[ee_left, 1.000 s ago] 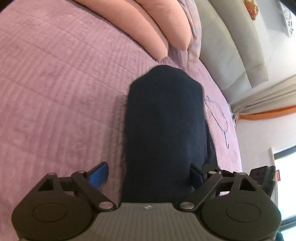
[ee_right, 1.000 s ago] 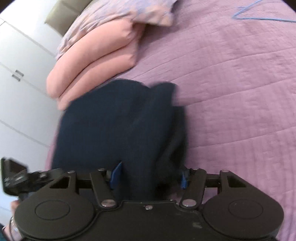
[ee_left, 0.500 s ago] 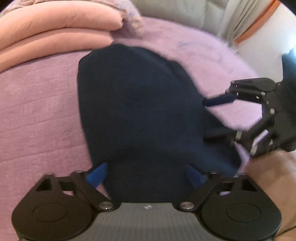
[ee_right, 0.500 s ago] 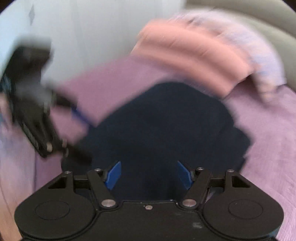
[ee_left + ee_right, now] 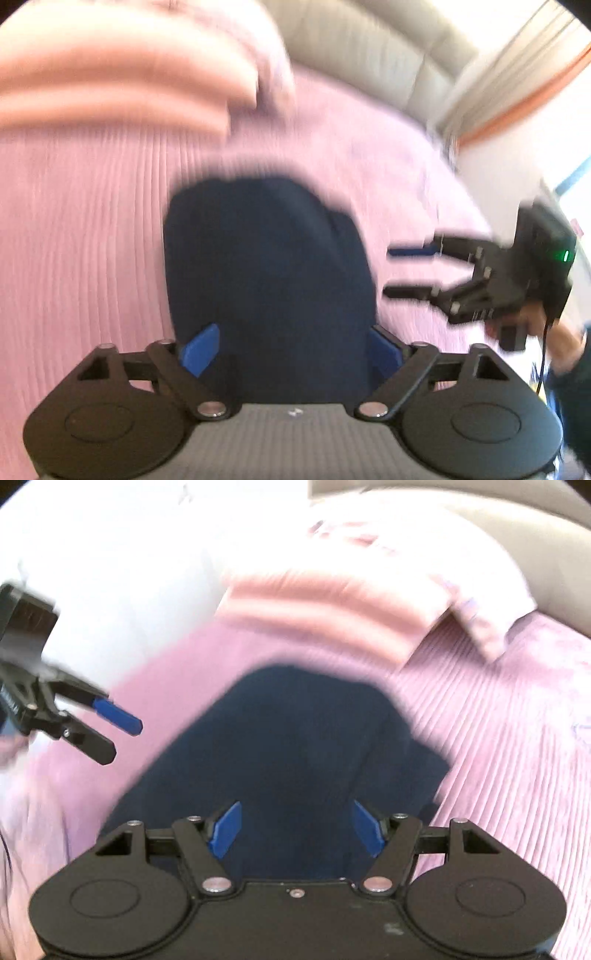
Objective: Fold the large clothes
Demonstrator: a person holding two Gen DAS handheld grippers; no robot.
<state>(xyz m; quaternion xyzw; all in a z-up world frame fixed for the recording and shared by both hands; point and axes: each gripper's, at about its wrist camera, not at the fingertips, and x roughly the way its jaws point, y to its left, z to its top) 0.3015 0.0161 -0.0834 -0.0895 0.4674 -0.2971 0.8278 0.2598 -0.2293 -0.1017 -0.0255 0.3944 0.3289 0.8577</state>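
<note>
A dark navy garment [image 5: 266, 277] lies folded in a compact bundle on the purple bedspread [image 5: 92, 221]; the right wrist view shows it [image 5: 295, 757] too. My left gripper [image 5: 291, 350] hovers above its near end with blue pads wide apart, closing slightly and pressing on nothing. From the right wrist view the left gripper [image 5: 120, 738] hangs in the air left of the bundle. My right gripper [image 5: 295, 825] is open above the cloth and grips nothing. In the left wrist view the right gripper [image 5: 393, 272] floats to the right of the garment, held by a hand [image 5: 561, 343]. Both views are motion-blurred.
Folded pink bedding [image 5: 110, 85] is stacked behind the garment, with a lilac pillow [image 5: 480, 590] beside it. A beige padded headboard [image 5: 369, 48] runs along the back. The bedspread [image 5: 498, 738] stretches on both sides of the bundle. A white wall is at the left of the right wrist view.
Both grippers have lifted away from the garment and rolled, so the bundle looks smaller and farther off. The garment stays on the bed. Each gripper now appears in the other's view.
</note>
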